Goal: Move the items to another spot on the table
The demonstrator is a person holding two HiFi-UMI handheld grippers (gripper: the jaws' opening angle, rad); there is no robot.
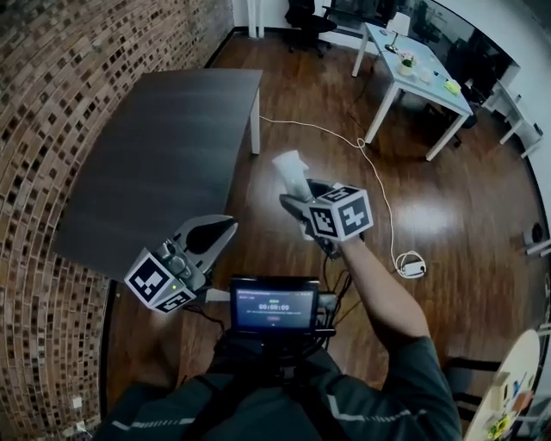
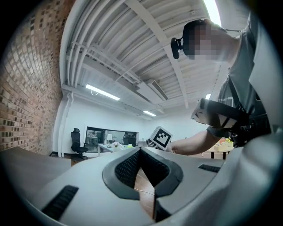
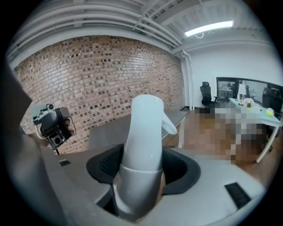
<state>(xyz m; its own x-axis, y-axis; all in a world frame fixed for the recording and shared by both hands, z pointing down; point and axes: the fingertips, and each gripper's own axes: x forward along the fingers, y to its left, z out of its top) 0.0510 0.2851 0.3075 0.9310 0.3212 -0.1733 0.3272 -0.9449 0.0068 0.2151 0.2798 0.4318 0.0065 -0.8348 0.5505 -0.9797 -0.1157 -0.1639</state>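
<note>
My right gripper [image 1: 299, 200] is shut on a white bottle with a spout-like top [image 1: 291, 170], held upright in the air over the wooden floor, right of the dark grey table [image 1: 164, 146]. In the right gripper view the bottle [image 3: 143, 137] fills the space between the jaws [image 3: 141, 174], with the table [image 3: 110, 132] beyond it. My left gripper [image 1: 224, 227] hangs near the table's front corner; its jaws meet at the tips with nothing between them [image 2: 140, 152]. The table top looks bare.
A brick wall [image 1: 43, 129] runs along the table's left side. A white desk [image 1: 413, 73] with small items and an office chair [image 1: 308, 17] stand at the back. A white cable [image 1: 379, 185] lies on the floor. A small screen [image 1: 274, 306] sits on the person's chest.
</note>
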